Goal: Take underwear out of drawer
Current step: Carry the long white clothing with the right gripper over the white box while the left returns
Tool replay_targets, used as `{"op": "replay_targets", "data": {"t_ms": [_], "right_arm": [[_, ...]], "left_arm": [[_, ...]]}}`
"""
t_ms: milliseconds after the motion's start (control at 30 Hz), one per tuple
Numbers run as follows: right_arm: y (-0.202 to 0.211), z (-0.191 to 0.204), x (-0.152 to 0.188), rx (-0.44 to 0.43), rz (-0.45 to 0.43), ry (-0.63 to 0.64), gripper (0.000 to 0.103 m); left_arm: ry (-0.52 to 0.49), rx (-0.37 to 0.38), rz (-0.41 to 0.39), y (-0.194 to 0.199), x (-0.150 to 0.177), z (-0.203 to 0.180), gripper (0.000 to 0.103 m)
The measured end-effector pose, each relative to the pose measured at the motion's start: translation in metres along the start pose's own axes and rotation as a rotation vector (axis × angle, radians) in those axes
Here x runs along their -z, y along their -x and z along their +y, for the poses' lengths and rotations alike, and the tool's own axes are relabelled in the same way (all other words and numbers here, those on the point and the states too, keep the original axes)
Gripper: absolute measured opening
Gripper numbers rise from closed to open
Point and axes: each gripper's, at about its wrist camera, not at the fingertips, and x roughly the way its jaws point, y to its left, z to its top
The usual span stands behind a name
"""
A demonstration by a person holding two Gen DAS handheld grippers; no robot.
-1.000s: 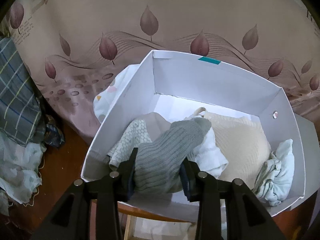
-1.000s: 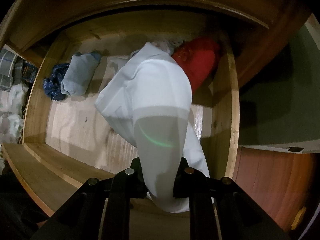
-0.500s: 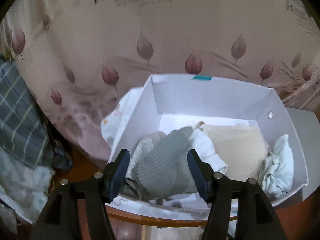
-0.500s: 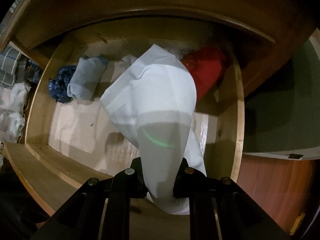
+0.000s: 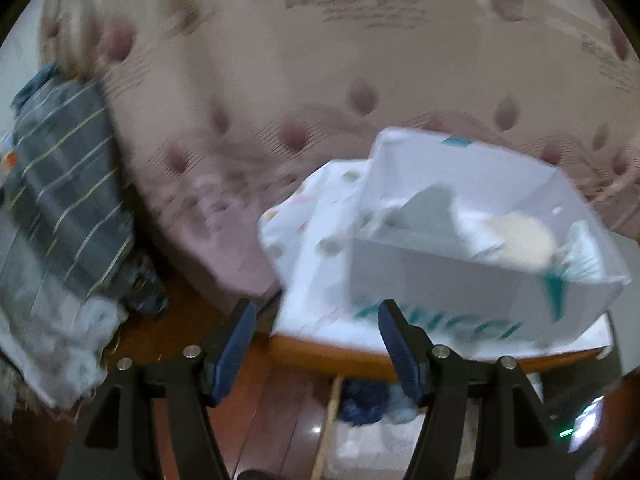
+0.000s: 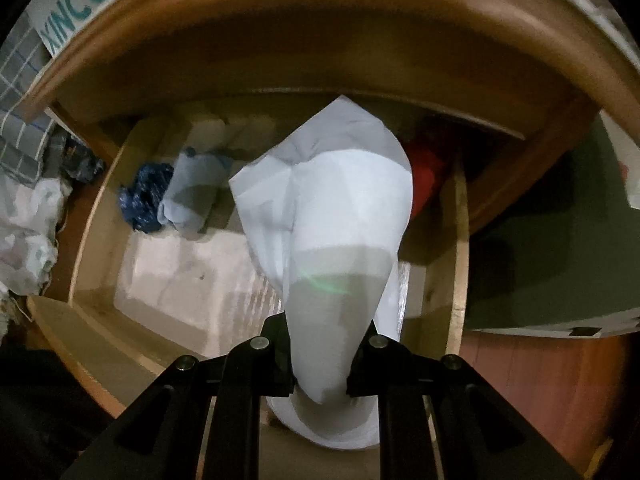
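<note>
Wooden drawer [image 6: 460, 240] | right claw [image 6: 320, 364] pinches soft white underwear [image 6: 332, 216]

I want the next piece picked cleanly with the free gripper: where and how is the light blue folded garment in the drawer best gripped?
Grip the light blue garment across its rounded folded bulk, coming down from above through the open top of the drawer. It lies flat on the drawer floor with its right side clear; the dark blue patterned piece touches its left side, so favour the right half to lift only one.
</note>
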Motion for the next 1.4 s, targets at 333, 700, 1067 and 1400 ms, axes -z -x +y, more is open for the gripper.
{"op": "replay_targets", "data": {"t_ms": [333, 700, 1067, 1400], "right_arm": [[0.040, 0.021, -0.011, -0.007, -0.008, 0.049, 0.014], [0.083, 0.018, -0.022, -0.122, 0.022, 0.022, 0.014], [0.140, 0.050, -0.024, -0.104, -0.033, 0.098, 0.012], [0.248, 0.088, -0.063, -0.099, -0.252, 0.191, 0.012]], "left_arm": [[0.157, -0.049, 0.187, -0.073, 0.092, 0.026, 0.065], [0.175, -0.031, 0.191, -0.078, 0.103, 0.034, 0.065], [0.176, -0.035, 0.195, -0.080, 0.101, 0.035, 0.065], [0.198, -0.023, 0.207, -0.082, 0.103, 0.038, 0.065]]}}
